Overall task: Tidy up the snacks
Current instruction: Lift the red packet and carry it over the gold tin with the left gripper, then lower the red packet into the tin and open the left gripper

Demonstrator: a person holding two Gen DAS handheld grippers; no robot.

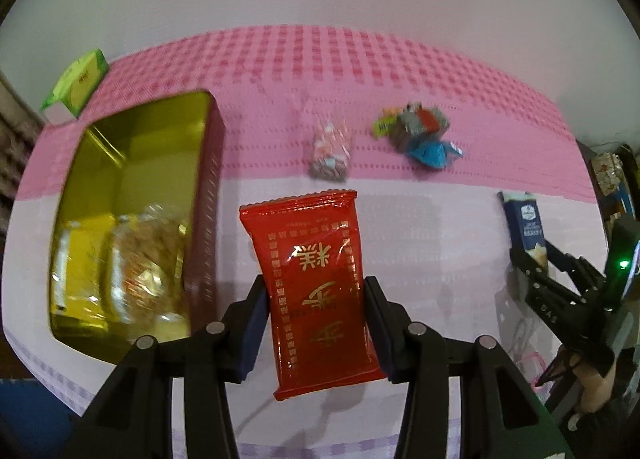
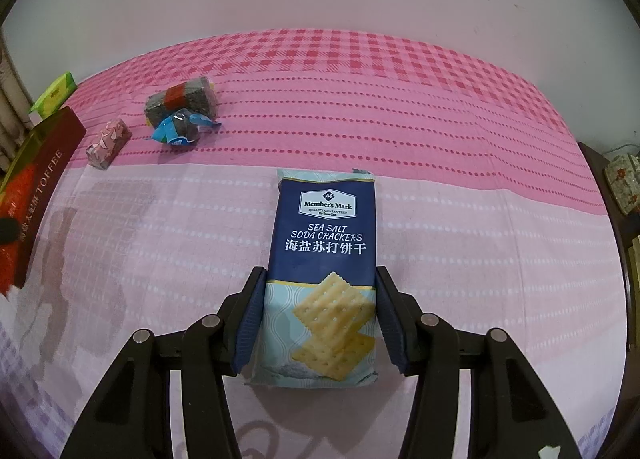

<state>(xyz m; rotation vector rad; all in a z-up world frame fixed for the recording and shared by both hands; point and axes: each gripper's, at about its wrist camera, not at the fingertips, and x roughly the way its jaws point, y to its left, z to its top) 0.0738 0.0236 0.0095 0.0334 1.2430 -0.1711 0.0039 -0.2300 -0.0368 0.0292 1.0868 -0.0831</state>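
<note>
My left gripper [image 1: 316, 287] is shut on a red snack packet [image 1: 308, 227] with gold characters, gripped by its long sides and held above the cloth. Just to its left lies an open gold-lined tin [image 1: 132, 147] with yellow and clear wrapped snacks [image 1: 120, 271] in its near end. My right gripper [image 2: 320, 279] is shut on a blue pack of sea salt soda crackers [image 2: 324, 243], which lies lengthwise on the pink cloth. The left wrist view shows that right gripper [image 1: 532, 259] at the far right with the cracker pack [image 1: 524, 219].
Loose snacks lie farther back on the checked pink cloth: a small pink wrapped piece [image 2: 108, 143], a dark packet with a red label [image 2: 184, 99] and a blue wrapped candy [image 2: 180, 129]. A green box [image 1: 78, 81] stands behind the tin. The tin's red TOFFEE side [image 2: 36, 187] is at the left edge.
</note>
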